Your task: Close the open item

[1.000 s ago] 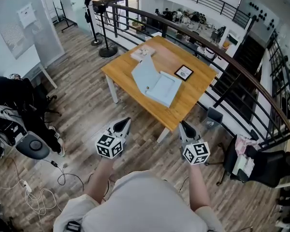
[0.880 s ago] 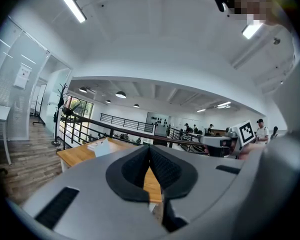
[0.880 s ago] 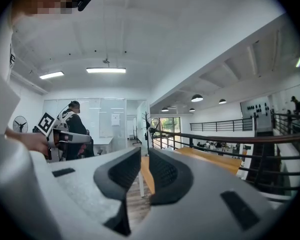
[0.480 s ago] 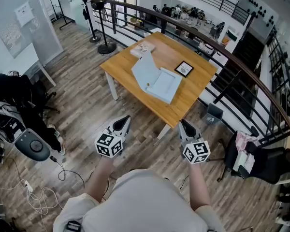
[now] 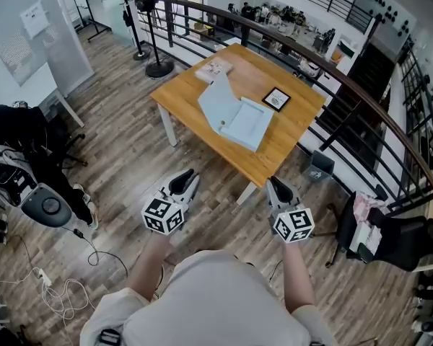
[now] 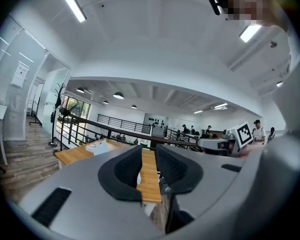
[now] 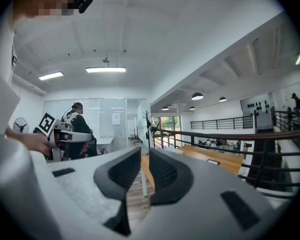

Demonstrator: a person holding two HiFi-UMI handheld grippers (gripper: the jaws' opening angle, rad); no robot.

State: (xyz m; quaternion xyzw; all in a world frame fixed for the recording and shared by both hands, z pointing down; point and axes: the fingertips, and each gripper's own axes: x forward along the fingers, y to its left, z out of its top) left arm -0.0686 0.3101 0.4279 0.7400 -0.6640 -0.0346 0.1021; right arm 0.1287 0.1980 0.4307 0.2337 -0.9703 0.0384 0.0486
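Light blue binder (image 5: pixel 238 117): lies open on the middle of the wooden table (image 5: pixel 274 150), well apart from both tongs. One cover flat on the tabletop, the other raised at a slant on the left side in the head view.

Wooden plank floor (image 5: pixel 123 157) all around the table. Dark railing (image 5: pixel 361 99) with a brown handrail, behind the table and along its right side. Table turned with one corner toward the person (image 5: pixel 202 301), seen at the bottom edge of the head view as a light shirt and two forearms.

Left tongs (image 5: pixel 182 181): held about level over the floor in front of the person, pointing toward the table. Jaws just now opening to a moderate gap. Nothing between the pads, only the far table edge visible through the gap in the left gripper view.

Right tongs (image 5: pixel 276 186): beside the left ones at about the same height, also aimed at the table. Jaws close together with only a narrow slit, pads not touching, empty. Floor and a table leg visible through the slit.

Stack of papers or a booklet (image 5: pixel 213 68): near the far corner of the table, just beside the raised cover. Small black square frame (image 5: pixel 277 99) with a white inside: near the right side of the binder, not touching it.
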